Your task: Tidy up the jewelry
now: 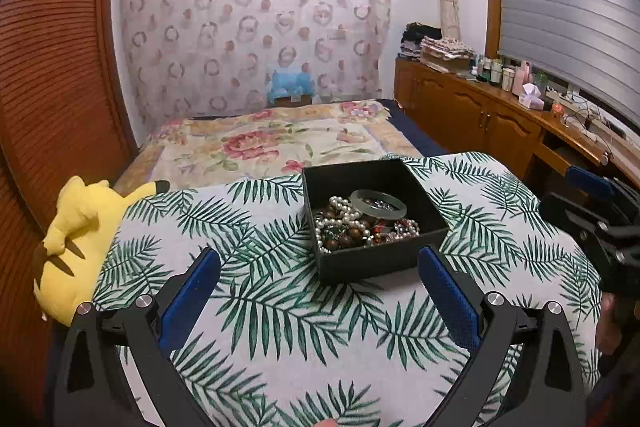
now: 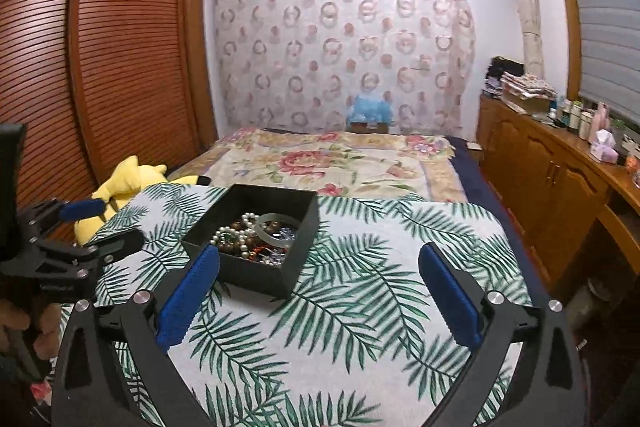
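A black open box [image 1: 360,261] stands on the palm-leaf cloth [image 1: 260,307]. Inside lie a pearl string [image 1: 344,207], brown beads, a pale green bangle [image 1: 378,203] and other tangled jewelry. My left gripper [image 1: 320,259] is open just in front of the box, with nothing between its blue pads. In the right wrist view the same box [image 2: 296,251] sits ahead and to the left, its jewelry [image 2: 256,237] showing. My right gripper [image 2: 320,259] is open and empty, its left pad [image 2: 188,291] just in front of the box's near corner.
A yellow plush toy [image 1: 80,239] lies at the cloth's left edge. Beyond is a bed with a floral cover [image 1: 272,143]. A wooden sideboard [image 1: 492,115] with bottles runs along the right. A slatted wooden wardrobe [image 2: 100,67] stands on the left.
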Motion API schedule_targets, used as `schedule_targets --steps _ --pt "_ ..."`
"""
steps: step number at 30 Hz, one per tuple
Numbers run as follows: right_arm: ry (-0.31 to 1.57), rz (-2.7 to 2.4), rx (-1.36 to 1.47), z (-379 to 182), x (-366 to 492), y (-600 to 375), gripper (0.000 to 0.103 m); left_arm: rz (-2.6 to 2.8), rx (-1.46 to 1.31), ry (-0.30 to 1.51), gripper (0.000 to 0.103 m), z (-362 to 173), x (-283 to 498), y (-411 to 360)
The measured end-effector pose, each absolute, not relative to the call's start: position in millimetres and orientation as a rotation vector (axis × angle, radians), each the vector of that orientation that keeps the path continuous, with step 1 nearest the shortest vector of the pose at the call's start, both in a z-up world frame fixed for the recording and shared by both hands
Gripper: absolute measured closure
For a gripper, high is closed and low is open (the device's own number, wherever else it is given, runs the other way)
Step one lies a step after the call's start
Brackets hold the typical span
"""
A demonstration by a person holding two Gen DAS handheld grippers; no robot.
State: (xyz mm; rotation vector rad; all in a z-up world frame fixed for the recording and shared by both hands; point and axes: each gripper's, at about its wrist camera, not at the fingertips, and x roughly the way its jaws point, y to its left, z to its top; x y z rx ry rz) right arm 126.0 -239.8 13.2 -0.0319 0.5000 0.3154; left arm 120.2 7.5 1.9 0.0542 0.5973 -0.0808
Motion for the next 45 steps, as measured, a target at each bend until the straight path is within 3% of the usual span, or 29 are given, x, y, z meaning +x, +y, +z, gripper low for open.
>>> schedule_targets --steps 45 --pt "0.48 0.285 0.015 10.0 107.6 -252.2 0.002 -0.04 0.002 0.581 0.008 2.3 92.5 21.5"
